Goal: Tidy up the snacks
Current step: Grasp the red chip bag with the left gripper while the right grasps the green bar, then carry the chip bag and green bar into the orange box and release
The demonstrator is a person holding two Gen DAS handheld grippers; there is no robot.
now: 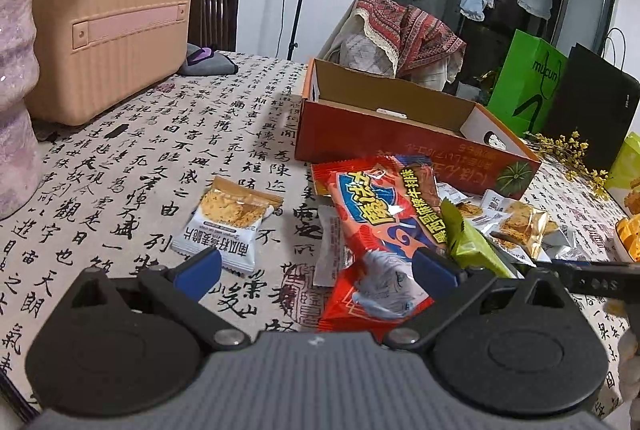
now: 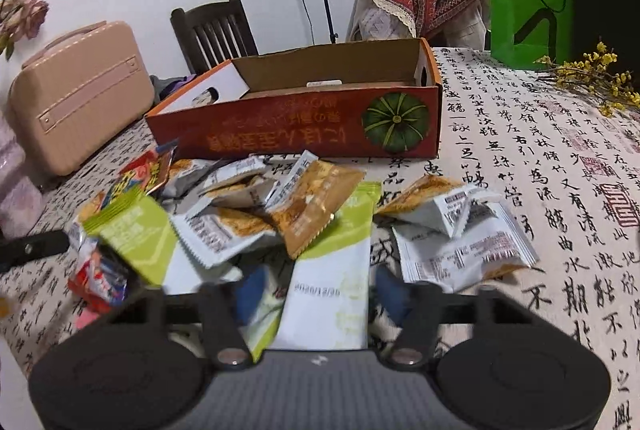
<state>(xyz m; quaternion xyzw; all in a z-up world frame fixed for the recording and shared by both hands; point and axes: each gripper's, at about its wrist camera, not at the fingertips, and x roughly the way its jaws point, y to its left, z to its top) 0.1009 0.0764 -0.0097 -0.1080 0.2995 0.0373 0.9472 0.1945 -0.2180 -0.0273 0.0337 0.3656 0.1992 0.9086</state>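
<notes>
One box (image 2: pixel 296 133), two green packets (image 2: pixel 340 230)

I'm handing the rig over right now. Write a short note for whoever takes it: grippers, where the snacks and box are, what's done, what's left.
Left gripper: open, low over the table, the red snack bag between its fingers, not gripped.
Right gripper: jaws part closed around a green-and-white packet; whether the pads press on it I cannot tell.
Snacks: piled loose on the tablecloth in front of the orange box; one white packet lies apart, left of the red bag.
Done: almost nothing; the box looks nearly empty.
Left: secure the green packet, then clear the pile, probably into the box.
</notes>
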